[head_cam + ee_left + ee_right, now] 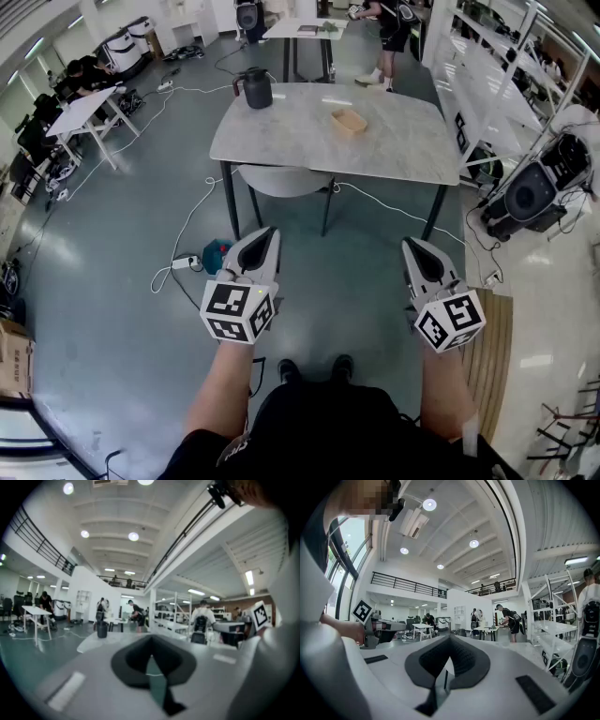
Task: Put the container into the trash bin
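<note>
A small tan open container [349, 121] lies on the grey marble table [394, 150], right of the middle. Under the table's near edge shows a pale grey round tub [281, 180]; I cannot tell whether it is the trash bin. My left gripper [267, 234] and right gripper [412, 246] hover side by side over the floor, well short of the table, both pointing toward it. Both are shut with nothing between the jaws. In the left gripper view the jaws [151, 643] meet below the far table edge. The right gripper view shows its jaws [449, 641] together.
A black jug [255, 89] stands at the table's far left corner, also visible as the jug [102, 629]. Cables and a power strip [183, 262] lie on the floor left of the table. Shelving [487, 84] and a loudspeaker [530, 192] stand on the right. People work at distant tables.
</note>
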`<state>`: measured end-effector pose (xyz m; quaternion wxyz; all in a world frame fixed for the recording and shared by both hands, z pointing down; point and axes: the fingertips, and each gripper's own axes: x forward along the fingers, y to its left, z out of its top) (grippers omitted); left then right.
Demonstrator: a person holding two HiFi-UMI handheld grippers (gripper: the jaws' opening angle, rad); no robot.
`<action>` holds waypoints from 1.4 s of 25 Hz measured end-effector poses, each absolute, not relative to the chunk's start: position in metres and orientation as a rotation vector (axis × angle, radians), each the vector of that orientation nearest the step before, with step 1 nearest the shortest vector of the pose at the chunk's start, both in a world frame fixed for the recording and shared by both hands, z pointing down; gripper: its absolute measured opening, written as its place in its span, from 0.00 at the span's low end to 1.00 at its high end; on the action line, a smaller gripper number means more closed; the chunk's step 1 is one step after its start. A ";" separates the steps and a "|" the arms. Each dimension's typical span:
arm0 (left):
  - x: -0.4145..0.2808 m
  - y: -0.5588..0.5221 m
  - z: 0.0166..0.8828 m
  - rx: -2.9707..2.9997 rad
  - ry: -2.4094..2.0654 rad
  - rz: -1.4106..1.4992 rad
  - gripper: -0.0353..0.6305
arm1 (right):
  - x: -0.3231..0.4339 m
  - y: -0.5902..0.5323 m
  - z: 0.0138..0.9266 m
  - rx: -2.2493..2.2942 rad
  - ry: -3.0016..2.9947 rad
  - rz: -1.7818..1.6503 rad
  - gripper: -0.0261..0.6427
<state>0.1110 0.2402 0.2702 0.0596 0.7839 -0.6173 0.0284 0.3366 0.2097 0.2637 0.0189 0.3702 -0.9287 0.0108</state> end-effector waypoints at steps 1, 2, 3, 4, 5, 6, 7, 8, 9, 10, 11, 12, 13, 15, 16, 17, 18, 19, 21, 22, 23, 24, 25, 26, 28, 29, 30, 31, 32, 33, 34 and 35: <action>0.111 0.241 0.269 2.372 -1.871 0.086 0.06 | 0.336 0.210 0.262 1.146 -2.884 0.030 0.03; 0.112 0.241 0.268 2.370 -1.872 0.087 0.06 | 0.336 0.211 0.261 1.144 -2.885 0.027 0.03; 0.113 0.241 0.268 2.368 -1.873 0.087 0.06 | 0.337 0.211 0.260 1.142 -2.886 0.025 0.03; 0.116 0.240 0.267 2.367 -1.872 0.088 0.06 | 0.340 0.210 0.260 1.143 -2.886 0.022 0.03; 0.119 0.239 0.267 2.366 -1.870 0.089 0.06 | 0.343 0.209 0.260 1.145 -2.882 0.015 0.03; 0.122 0.238 0.268 2.366 -1.866 0.091 0.06 | 0.346 0.208 0.260 1.149 -2.874 0.001 0.03; 0.126 0.238 0.269 2.365 -1.862 0.094 0.06 | 0.350 0.208 0.261 1.155 -2.860 -0.018 0.03; 0.129 0.238 0.271 2.362 -1.859 0.099 0.06 | 0.355 0.209 0.263 1.162 -2.842 -0.039 0.03; 0.131 0.239 0.273 2.354 -1.860 0.104 0.06 | 0.361 0.210 0.266 1.170 -2.822 -0.053 0.03; 0.133 0.240 0.276 2.343 -1.863 0.109 0.06 | 0.367 0.211 0.269 1.180 -2.805 -0.058 0.03; 0.136 0.239 0.279 2.332 -1.867 0.116 0.06 | 0.375 0.212 0.273 1.189 -2.793 -0.053 0.03; 0.139 0.239 0.282 2.324 -1.871 0.125 0.06 | 0.382 0.211 0.278 1.192 -2.785 -0.042 0.03; 0.143 0.238 0.284 2.321 -1.876 0.138 0.06 | 0.390 0.210 0.282 1.191 -2.782 -0.032 0.03; 0.153 0.236 0.286 2.326 -1.889 0.153 0.06 | 0.406 0.206 0.287 1.182 -2.781 -0.022 0.03; 0.157 0.236 0.286 2.328 -1.895 0.151 0.06 | 0.413 0.203 0.288 1.182 -2.784 -0.018 0.03; 0.161 0.237 0.287 2.327 -1.900 0.146 0.06 | 0.419 0.200 0.288 1.185 -2.790 -0.011 0.03; 0.164 0.238 0.287 2.325 -1.903 0.142 0.06 | 0.422 0.198 0.287 1.185 -2.797 -0.004 0.03; 0.167 0.239 0.289 2.322 -1.902 0.140 0.06 | 0.423 0.197 0.286 1.180 -2.806 0.004 0.03; 0.170 0.240 0.292 2.315 -1.898 0.140 0.06 | 0.419 0.198 0.287 1.151 -2.820 0.018 0.03; 0.170 0.239 0.293 2.310 -1.895 0.137 0.06 | 0.416 0.199 0.288 1.132 -2.823 0.024 0.03; 0.170 0.237 0.295 2.307 -1.891 0.133 0.06 | 0.413 0.200 0.291 1.115 -2.825 0.028 0.03; 0.170 0.234 0.296 2.307 -1.885 0.128 0.06 | 0.410 0.199 0.294 1.102 -2.825 0.033 0.03; 0.171 0.230 0.297 2.312 -1.879 0.123 0.06 | 0.407 0.197 0.296 1.097 -2.823 0.039 0.03; 0.172 0.223 0.298 2.320 -1.870 0.117 0.06 | 0.406 0.193 0.298 1.098 -2.820 0.044 0.03; 0.174 0.208 0.298 2.337 -1.848 0.101 0.06 | 0.404 0.184 0.298 1.106 -2.812 0.051 0.03; 0.175 0.198 0.297 2.343 -1.839 0.093 0.06 | 0.402 0.178 0.297 1.105 -2.809 0.050 0.03; 0.175 0.187 0.297 2.346 -1.831 0.085 0.06 | 0.400 0.171 0.296 1.102 -2.806 0.048 0.03; 0.175 0.176 0.298 2.350 -1.821 0.077 0.06 | 0.399 0.163 0.296 1.098 -2.802 0.044 0.03; 0.175 0.163 0.300 2.355 -1.809 0.071 0.06 | 0.398 0.154 0.297 1.099 -2.796 0.041 0.03; 0.175 0.150 0.302 2.362 -1.793 0.067 0.06 | 0.397 0.144 0.298 1.107 -2.788 0.041 0.03; 0.175 0.137 0.305 2.372 -1.774 0.066 0.06 | 0.396 0.132 0.299 1.121 -2.780 0.044 0.03; 0.173 0.124 0.307 2.381 -1.755 0.068 0.06 | 0.395 0.120 0.300 1.140 -2.771 0.051 0.03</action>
